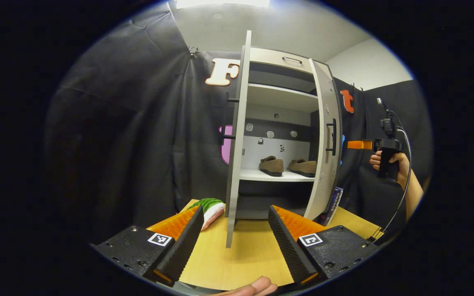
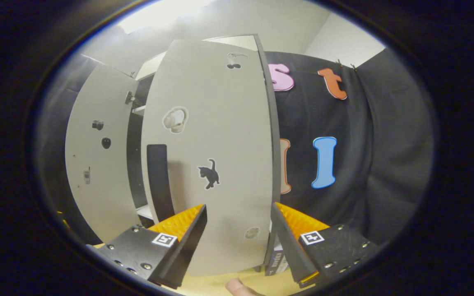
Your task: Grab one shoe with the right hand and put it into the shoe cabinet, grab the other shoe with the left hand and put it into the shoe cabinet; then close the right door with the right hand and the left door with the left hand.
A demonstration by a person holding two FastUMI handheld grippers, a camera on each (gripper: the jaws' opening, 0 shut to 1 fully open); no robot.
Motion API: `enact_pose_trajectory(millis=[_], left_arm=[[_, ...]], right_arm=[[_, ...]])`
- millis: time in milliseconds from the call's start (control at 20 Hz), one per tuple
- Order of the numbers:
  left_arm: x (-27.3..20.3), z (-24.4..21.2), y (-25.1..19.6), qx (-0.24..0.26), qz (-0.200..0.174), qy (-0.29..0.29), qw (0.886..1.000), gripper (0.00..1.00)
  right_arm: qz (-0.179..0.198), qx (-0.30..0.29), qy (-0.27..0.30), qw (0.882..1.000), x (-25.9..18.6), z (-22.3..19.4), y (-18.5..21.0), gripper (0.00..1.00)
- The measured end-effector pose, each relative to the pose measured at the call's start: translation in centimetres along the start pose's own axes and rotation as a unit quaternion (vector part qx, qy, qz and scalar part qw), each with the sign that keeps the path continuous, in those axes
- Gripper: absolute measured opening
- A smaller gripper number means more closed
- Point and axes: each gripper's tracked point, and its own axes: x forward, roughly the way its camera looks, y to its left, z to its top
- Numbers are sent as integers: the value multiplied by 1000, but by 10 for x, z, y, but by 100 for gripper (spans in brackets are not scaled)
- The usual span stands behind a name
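Shoe cabinet point(image 1: 280, 98): stands on the wooden table point(image 1: 241, 255) against the black cloth, both doors swung out.
Shoes: two brown shoes, left shoe point(image 1: 271, 165) and right shoe point(image 1: 303, 166), side by side on the lower white shelf point(image 1: 270, 176), just apart.
Left door point(image 1: 237, 139): edge-on in the left gripper view, its lower corner between the fingers' line of sight.
Right door point(image 2: 212, 156): partly closed; outer face carries a black handle point(image 2: 159, 181) and a cat sticker point(image 2: 209, 173).
Left gripper point(image 1: 235, 238): fingers spread wide, holding nothing, low over the table before the cabinet.
Right gripper point(image 2: 239, 242): fingers spread, empty, close up to the right door's outer face; contact can't be told.
Right hand point(image 1: 389, 162): seen in the left gripper view, right of the cabinet, gripping the tool's handle.
Other: a green-and-white object point(image 1: 211, 207) on the table left of the left door.
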Motion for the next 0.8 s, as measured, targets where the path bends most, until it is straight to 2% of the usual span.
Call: enact_pose_trajectory(millis=[50, 100, 200, 250, 350, 500, 550, 600, 700, 750, 800], left_arm=[[0, 0, 3, 0, 2, -1, 1000, 93], [1, 0, 6, -1, 3, -2, 1000, 96], [3, 1, 13, -5, 4, -4, 1000, 96], [5, 1, 18, -5, 7, -2, 1000, 93], [10, 4, 38, -2, 23, -6, 1000, 96], [24, 11, 60, -1, 31, -15, 999, 96], [30, 13, 67, -8, 30, -15, 999, 93], [37, 16, 73, -14, 29, -15, 999, 96], [53, 30, 89, -19, 33, -26, 999, 96], [60, 38, 99, -19, 40, -33, 998, 93], [68, 42, 108, -19, 47, -35, 998, 96]], right_arm=[[-2, -2, 1, 1000, -2, -2, 0, 92], [0, -2, 4, 1000, -5, -6, 2, 94], [8, -2, 3, 1000, -9, -9, 7, 94], [11, -3, 2, 1000, -11, -9, 9, 92], [13, -1, -3, 1000, -17, -10, 10, 94], [15, 2, -5, 1000, -29, -14, 10, 91], [16, 4, -6, 1000, -33, -16, 10, 91], [19, 7, -8, 1000, -37, -18, 12, 91], [24, 2, -12, 1000, -46, -23, 16, 94], [26, -3, -15, 1000, -51, -24, 18, 91], [28, -6, -19, 999, -56, -25, 20, 94]])
